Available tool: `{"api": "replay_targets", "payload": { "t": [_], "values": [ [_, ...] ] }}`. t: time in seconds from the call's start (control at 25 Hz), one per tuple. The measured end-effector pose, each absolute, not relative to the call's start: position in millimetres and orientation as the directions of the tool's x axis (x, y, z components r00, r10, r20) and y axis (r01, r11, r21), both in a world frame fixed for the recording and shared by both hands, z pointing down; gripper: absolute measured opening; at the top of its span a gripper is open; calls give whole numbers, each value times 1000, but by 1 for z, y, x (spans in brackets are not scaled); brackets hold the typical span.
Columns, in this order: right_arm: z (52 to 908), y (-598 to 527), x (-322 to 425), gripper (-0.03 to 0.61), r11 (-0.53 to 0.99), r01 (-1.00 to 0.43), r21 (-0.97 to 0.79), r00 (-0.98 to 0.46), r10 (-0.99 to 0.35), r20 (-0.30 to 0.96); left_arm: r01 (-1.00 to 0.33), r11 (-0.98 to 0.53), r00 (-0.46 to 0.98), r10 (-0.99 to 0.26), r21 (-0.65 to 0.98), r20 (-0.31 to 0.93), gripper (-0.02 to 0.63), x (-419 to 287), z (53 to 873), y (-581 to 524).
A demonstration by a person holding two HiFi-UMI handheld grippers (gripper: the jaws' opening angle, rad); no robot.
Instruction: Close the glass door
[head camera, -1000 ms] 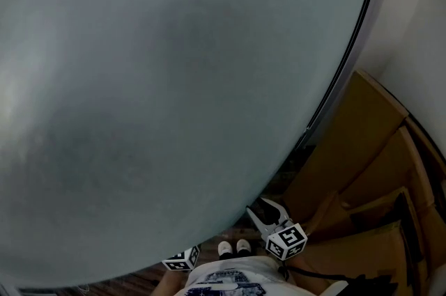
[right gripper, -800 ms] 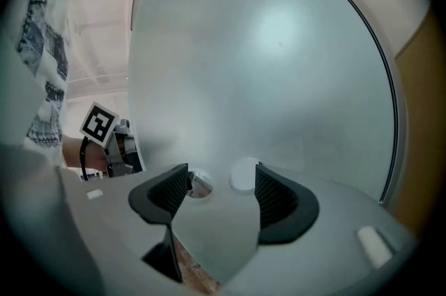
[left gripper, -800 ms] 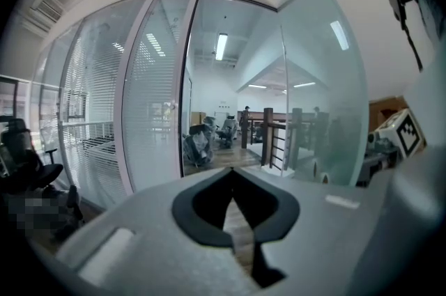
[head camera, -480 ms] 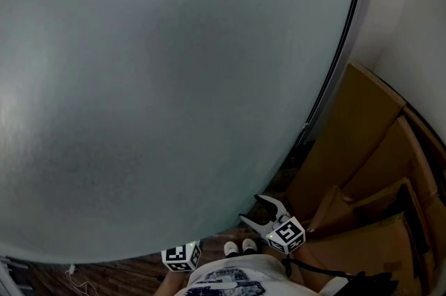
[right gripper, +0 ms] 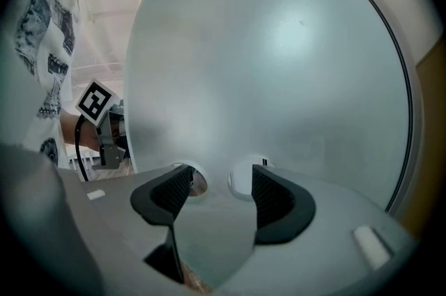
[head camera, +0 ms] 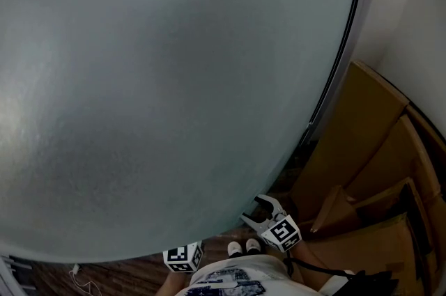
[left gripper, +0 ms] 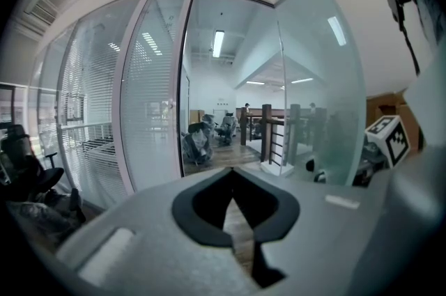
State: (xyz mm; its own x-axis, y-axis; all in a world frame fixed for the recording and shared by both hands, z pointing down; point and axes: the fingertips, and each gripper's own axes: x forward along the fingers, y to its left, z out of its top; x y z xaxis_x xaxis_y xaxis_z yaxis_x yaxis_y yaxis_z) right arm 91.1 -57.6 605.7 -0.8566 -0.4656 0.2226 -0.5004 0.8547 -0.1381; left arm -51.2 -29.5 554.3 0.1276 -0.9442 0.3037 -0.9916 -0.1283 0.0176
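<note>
My right gripper [right gripper: 221,180] has just been opening, jaws apart and empty, at the ajar frosted glass door [right gripper: 279,65]; my left gripper [left gripper: 232,175] is closed.

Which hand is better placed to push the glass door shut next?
Right. The right tongs, open and just narrowing slightly with nothing gripped, face the frosted glass door close up. The left tongs are shut, aimed at the open doorway.

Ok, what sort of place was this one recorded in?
Probably an office: glass walls with blinds, office chairs beyond the doorway, a ceiling strip light, and a frosted glass door up close.
</note>
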Motion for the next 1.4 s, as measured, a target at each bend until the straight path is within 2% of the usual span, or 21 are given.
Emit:
{"api": "replay_targets", "payload": {
  "t": [0.16, 0.28, 0.32, 0.8, 1.4],
  "values": [
    [595, -56, 80, 236, 868, -482, -120, -865, -449, 222, -998, -54, 59, -952, 27, 300, 3, -68, 570, -20],
    [597, -55, 76, 144, 872, -484, -72, -858, -457, 235, -998, -53, 58, -955, 25, 291, 2, -67, 565, -21],
    [598, -55, 76, 133, 871, -487, -64, -855, -461, 236, -998, -57, 61, -955, 23, 289, 2, -66, 563, -21],
    [601, -67, 62, 127, 876, -480, -47, -856, -456, 243, -999, -39, 45, -958, 29, 283, 2, -63, 557, -25],
    [602, -98, 24, 123, 896, -442, -46, -869, -415, 269, -992, 120, -103, -951, 41, 291, 2, -83, 571, -15]
  ]
}}
